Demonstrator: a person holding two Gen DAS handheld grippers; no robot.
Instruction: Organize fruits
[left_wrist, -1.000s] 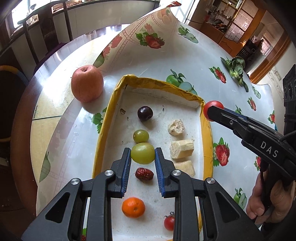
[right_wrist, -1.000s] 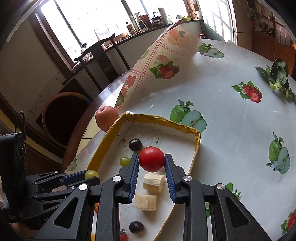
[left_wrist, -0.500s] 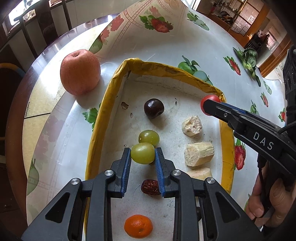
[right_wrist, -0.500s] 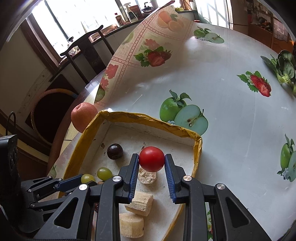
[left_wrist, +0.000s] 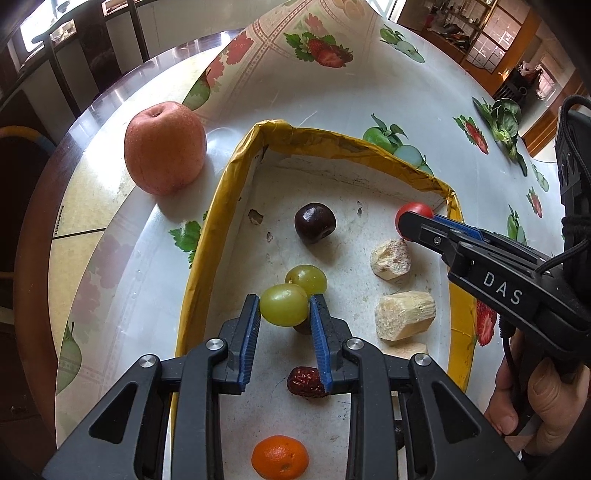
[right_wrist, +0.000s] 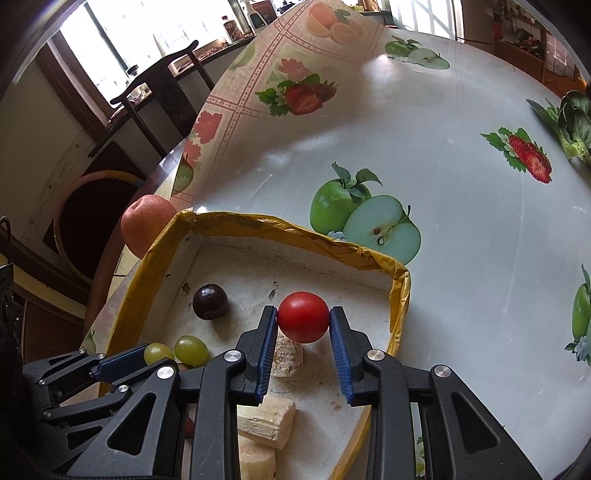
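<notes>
Left gripper: closed on a green grape, held above the tray floor, just near of a second green grape.
Right gripper: closed on a cherry tomato, held over the far right corner of the tray.
Tray contents: a dark plum, sugarcane pieces, a red date and a small orange are seen.
Apple: set on the tabletop, left of the tray.

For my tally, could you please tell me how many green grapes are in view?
2: one grape held between the left gripper's fingers, another grape lying in the tray just beyond it. Others may be hidden.
</notes>
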